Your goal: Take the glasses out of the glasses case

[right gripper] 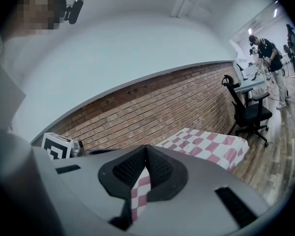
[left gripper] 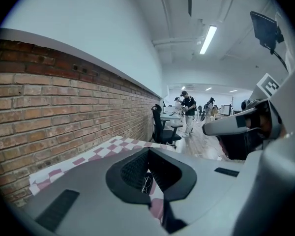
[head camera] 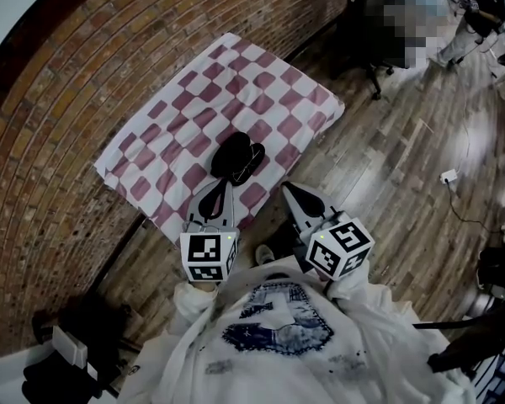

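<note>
Black case [head camera: 236,159], light and stiff; thin glasses [left gripper: 147,184] fragile, best pinched at the bridge. Left claw [head camera: 222,185] and right claw [head camera: 288,188], just short of the case, pressed together, empty

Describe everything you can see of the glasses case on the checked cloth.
The case is black and rounded, matte-looking, and lies on the near half of the red-and-white checked cloth. It seems to lie open as two dark lobes side by side; its contents are too dark to tell. Only the cloth touches it; the left gripper and right gripper are just short of it.
</note>
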Motion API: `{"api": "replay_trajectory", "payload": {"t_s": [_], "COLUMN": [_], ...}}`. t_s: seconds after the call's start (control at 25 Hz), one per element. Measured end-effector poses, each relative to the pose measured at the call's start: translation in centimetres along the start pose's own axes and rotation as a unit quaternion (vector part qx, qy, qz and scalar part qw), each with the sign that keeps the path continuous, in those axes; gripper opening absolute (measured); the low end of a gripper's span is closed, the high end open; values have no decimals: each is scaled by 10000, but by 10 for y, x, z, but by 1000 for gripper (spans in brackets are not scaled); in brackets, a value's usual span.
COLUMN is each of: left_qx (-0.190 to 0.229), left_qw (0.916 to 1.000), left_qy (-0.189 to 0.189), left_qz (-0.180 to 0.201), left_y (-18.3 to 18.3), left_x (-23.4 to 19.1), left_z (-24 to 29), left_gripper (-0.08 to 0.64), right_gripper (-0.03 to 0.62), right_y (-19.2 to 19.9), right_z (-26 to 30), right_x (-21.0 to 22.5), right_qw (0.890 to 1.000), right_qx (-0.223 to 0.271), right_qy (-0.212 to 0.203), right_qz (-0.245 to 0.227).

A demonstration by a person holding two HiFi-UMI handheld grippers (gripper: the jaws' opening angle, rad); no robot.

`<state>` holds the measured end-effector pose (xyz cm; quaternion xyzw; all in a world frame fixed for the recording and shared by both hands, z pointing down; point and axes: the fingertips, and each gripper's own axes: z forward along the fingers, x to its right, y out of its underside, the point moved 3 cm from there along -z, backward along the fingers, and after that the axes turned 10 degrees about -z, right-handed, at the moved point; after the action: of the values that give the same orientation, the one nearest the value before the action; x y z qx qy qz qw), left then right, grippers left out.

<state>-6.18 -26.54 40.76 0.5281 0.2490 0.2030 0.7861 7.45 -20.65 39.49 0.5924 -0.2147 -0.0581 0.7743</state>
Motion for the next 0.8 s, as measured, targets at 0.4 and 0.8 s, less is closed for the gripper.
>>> {"api": "replay_trajectory", "payload": {"t_s": [0.4, 0.8], "left_qx": [-273, -960], "left_qw": [9993, 9949], "left_qy": [-241, -299], "left_qz": [37, 38], "left_y": [15, 50], "left_x": [-20, -37], "left_z": [53, 101], "left_gripper": [9, 11], "right_gripper": [14, 14], "right_y": [-12, -15], "right_z": [24, 45], "right_x": [41, 75], "right_qw": [9999, 9997], "right_qx": [-112, -246], "right_qy": [-10, 25], "right_qz": [0, 64]}}
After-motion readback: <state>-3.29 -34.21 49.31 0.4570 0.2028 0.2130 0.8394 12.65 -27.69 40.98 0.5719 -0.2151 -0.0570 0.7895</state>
